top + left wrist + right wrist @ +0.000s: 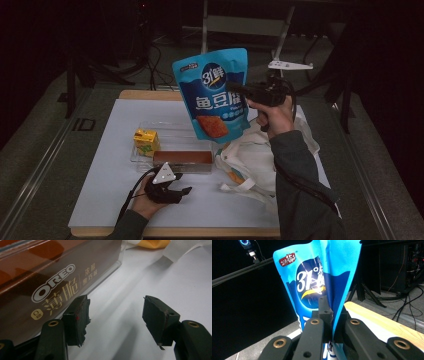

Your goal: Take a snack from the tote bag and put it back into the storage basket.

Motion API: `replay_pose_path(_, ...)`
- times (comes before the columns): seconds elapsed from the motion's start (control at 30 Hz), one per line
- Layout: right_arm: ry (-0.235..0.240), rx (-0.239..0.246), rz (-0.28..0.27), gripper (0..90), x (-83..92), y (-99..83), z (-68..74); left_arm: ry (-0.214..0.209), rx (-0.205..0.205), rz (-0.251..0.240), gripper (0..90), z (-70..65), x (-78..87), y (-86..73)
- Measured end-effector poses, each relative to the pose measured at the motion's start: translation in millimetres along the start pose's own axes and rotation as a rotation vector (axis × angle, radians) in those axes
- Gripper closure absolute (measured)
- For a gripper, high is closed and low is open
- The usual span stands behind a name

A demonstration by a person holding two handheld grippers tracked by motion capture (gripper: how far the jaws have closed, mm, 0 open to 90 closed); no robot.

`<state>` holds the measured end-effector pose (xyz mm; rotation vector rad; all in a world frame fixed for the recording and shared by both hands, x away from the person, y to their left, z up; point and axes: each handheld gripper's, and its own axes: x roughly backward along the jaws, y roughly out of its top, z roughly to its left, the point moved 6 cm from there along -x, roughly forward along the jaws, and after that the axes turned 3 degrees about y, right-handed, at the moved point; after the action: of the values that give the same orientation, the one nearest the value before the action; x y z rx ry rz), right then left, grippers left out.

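Blue snack pouch [214, 95] clenched in my right claw [240, 90], lifted; placing remains; left claw [184, 191] released, idle.

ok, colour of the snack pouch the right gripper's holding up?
Bright blue snack pouch with white lettering and an orange food picture; clearest in the high view.

we see a wooden table [150, 94] topped by a white sheet [110, 170]. on the sheet sits a clear plastic tray [172, 131] holding a yellow carton [146, 141] and a brown oreo box [183, 158]. just beside the tray lies a white cloth bag [252, 160].
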<state>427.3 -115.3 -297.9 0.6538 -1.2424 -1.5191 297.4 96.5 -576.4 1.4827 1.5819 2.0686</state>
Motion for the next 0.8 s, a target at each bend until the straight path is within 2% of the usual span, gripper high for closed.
replay_pose_path(0.17,0.002,0.012,0.011,89.0,-12.8,-3.5,0.4,0.0,0.0,-0.001,38.0,0.1,0.0,0.0)
replay_pose_path(0.8,0.005,-0.029,0.014,88.9,-56.8,-15.1,-8.7,0.0,-0.002,-0.001,38.0,-0.3,0.0,0.1)
